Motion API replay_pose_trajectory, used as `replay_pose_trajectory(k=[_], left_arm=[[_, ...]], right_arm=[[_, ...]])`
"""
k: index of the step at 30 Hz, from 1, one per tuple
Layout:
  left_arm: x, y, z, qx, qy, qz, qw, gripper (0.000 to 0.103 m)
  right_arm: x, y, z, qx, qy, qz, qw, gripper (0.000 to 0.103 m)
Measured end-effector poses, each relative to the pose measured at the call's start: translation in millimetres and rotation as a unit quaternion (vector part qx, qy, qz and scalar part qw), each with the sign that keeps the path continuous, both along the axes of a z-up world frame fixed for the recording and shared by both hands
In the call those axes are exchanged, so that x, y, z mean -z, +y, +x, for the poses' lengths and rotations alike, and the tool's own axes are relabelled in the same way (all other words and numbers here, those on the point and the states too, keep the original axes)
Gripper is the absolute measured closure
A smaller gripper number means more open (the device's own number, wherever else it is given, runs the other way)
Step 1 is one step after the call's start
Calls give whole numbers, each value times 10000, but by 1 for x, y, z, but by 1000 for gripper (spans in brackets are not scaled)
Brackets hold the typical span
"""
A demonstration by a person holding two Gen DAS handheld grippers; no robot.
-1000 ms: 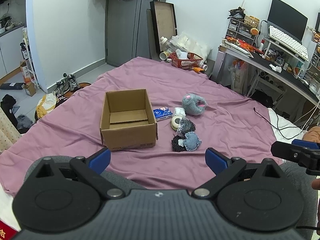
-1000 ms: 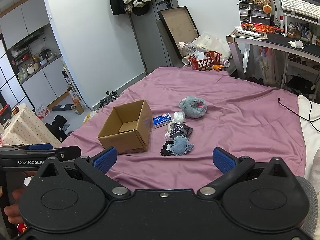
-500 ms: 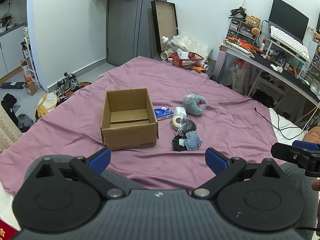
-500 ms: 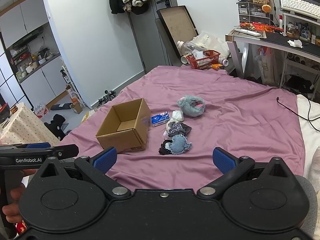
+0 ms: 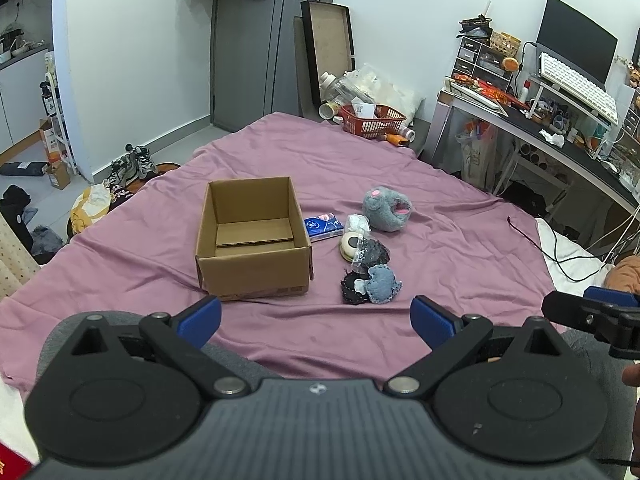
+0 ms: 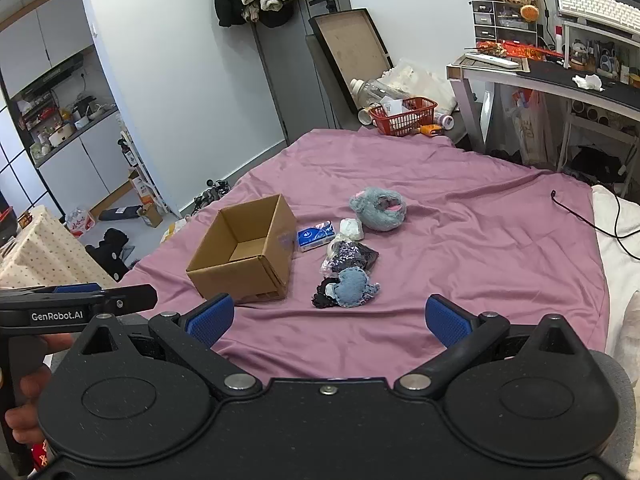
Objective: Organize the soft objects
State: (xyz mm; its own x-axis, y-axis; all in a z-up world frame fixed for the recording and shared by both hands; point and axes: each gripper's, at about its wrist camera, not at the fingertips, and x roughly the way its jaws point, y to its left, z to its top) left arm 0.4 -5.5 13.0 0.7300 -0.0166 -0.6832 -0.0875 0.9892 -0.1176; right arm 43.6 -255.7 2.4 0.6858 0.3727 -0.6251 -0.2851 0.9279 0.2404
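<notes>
With both the left gripper [image 5: 316, 316] and right gripper [image 6: 327, 317] spread wide and empty, a careless pinch at the blue denim plush [image 6: 354, 287] could snag the black lace piece [image 6: 323, 299] touching it or the purple sheet [image 6: 460, 240] rather than clearing the cardboard box [image 6: 244, 256].

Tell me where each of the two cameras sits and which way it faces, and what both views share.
Left wrist: rides the left gripper, facing forward over the purple sheet to the cardboard box; the right gripper shows at the right edge.
Right wrist: rides the right gripper, facing the same way from further right; a hand shows at the left edge.
Shared: box, grey plush toy, red basket.
</notes>
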Motion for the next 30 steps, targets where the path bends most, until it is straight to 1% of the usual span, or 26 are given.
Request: replay_pose_trajectory(k=[10, 18, 24, 30], left_arm=[[7, -4, 7, -29, -19, -39, 10000, 3], [23, -12, 36, -66, -1, -238, 9997, 3], [40, -18, 54, -22, 57, -327, 9994, 4], [50, -21, 69, 6, 32, -384, 9993, 5]], right_arm=[[12, -7, 16, 74, 122, 65, 9999, 0], [24, -16, 33, 91, 237, 156, 9996, 0], [34, -22, 51, 120, 319, 301, 9990, 0], [45, -26, 70, 107, 416, 415, 9982, 0]])
